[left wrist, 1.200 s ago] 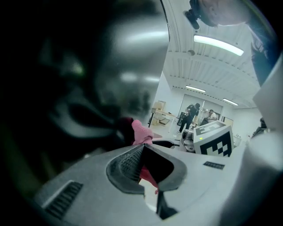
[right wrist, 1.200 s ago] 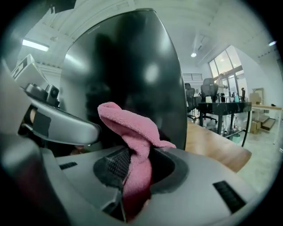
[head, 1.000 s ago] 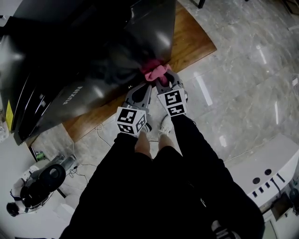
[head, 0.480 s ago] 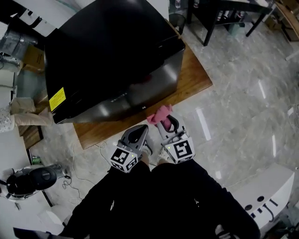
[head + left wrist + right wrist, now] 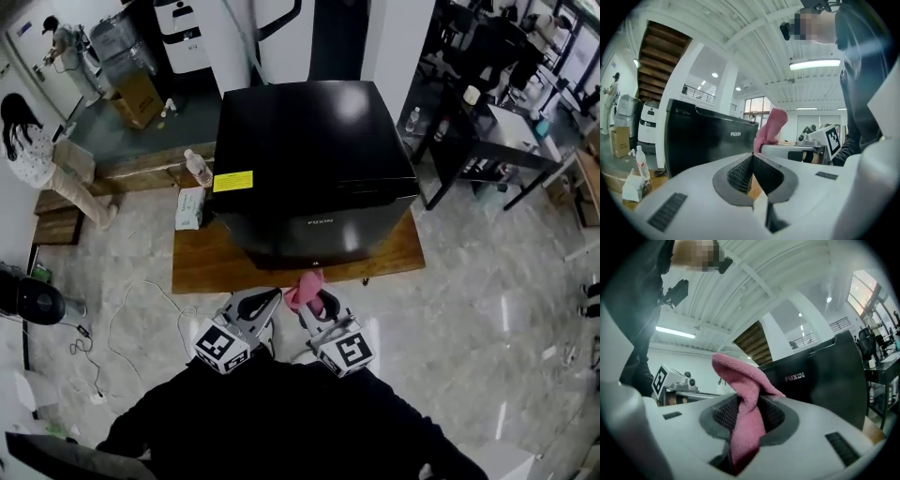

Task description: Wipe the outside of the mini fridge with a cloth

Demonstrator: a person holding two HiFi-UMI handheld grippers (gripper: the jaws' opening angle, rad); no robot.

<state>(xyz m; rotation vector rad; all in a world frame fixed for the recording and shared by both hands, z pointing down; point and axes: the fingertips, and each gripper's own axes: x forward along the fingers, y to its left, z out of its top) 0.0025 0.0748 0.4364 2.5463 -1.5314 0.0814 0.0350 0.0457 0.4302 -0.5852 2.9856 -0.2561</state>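
A black mini fridge (image 5: 314, 169) stands on a low wooden platform (image 5: 208, 263), its front with a small logo facing me. My right gripper (image 5: 310, 298) is shut on a pink cloth (image 5: 304, 288), held just short of the fridge's lower front. The cloth (image 5: 743, 394) sticks up from between the right jaws, with the fridge (image 5: 820, 380) behind it. My left gripper (image 5: 259, 302) is beside the right one, jaws closed together with nothing in them. In the left gripper view the fridge (image 5: 703, 143) and the cloth (image 5: 769, 129) show ahead of the shut gripper (image 5: 752, 161).
A plastic bottle (image 5: 197, 169) and a tissue pack (image 5: 189, 208) sit on the platform left of the fridge. A black table (image 5: 487, 141) stands at the right. A person (image 5: 42, 164) crouches at far left. Cables (image 5: 112, 328) lie on the marble floor.
The head view has pulled back and up, so the whole fridge now shows. Both grippers and the cloth have drawn away from the fridge's front toward me.
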